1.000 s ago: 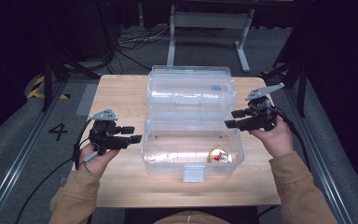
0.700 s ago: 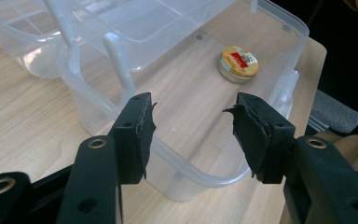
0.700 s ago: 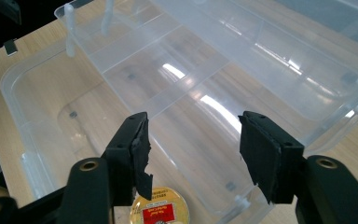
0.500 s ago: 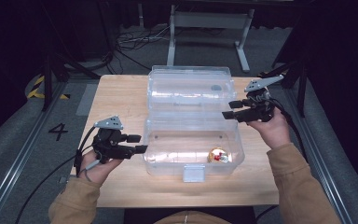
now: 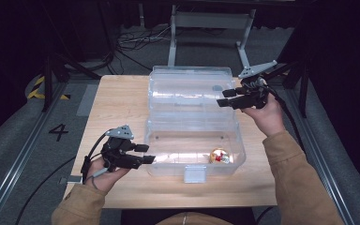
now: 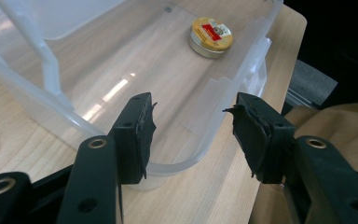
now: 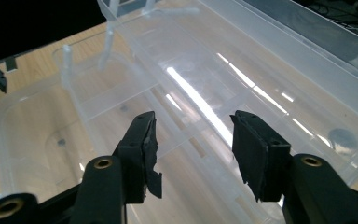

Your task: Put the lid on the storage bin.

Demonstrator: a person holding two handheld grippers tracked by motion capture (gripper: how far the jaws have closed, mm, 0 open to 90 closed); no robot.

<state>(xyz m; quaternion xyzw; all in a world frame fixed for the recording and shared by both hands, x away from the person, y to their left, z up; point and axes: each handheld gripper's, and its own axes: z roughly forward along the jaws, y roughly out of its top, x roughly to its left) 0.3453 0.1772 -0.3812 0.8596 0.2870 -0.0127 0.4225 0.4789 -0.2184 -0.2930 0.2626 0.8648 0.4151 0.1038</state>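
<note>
Both grippers' jaws apart, gripping nothing.

- A light wooden table [image 5: 122, 103] with a pale grain stands in the middle, lit brightly from above while the room around it stays dark.
- Grey carpeted floor [image 5: 23, 154] spreads on both sides of it.
- A metal floor rail [image 5: 18, 161] runs aslant at the left, with a black numeral 4 [image 5: 58, 131] marked beside it.
- Yellow-and-black hazard tape [image 5: 40, 88] lies farther back on the left.
- A grey metal stand [image 5: 208, 21] rises behind the table, black cables [image 5: 131, 40] tangled on the floor near its foot.
</note>
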